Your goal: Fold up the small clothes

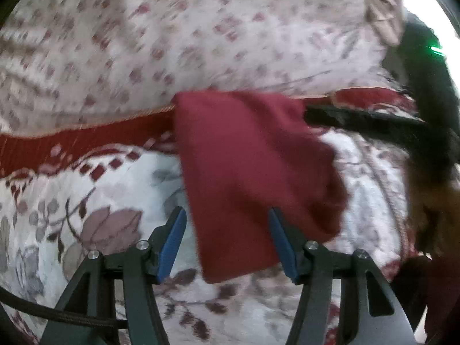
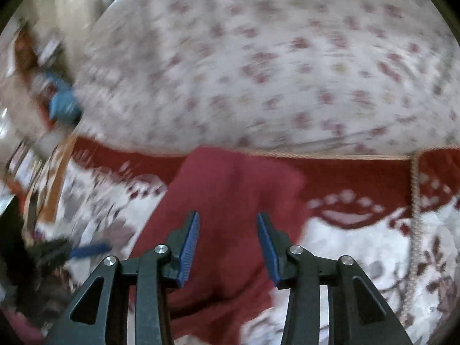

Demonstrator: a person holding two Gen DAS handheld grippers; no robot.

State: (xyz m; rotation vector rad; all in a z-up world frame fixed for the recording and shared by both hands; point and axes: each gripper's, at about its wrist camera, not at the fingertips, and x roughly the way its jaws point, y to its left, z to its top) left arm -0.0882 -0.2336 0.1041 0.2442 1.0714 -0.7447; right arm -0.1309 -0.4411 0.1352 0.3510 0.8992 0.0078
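Note:
A small dark red garment lies folded in a rough rectangle on a floral bedspread. My left gripper hovers over its near edge with the blue pads spread apart; the cloth shows between them, and neither pad presses on it. In the right wrist view the same garment fills the middle, and my right gripper stands open above it, with nothing pinched. Both views are blurred. The right gripper's black body shows by the cloth's far right corner, and the left gripper shows at lower left.
A dark red band crosses the bedspread behind the garment, with a spotted sheet beyond it. A twisted cord hangs at the right. Blurred clutter with a blue object sits at the left. A black cable trails under the left gripper.

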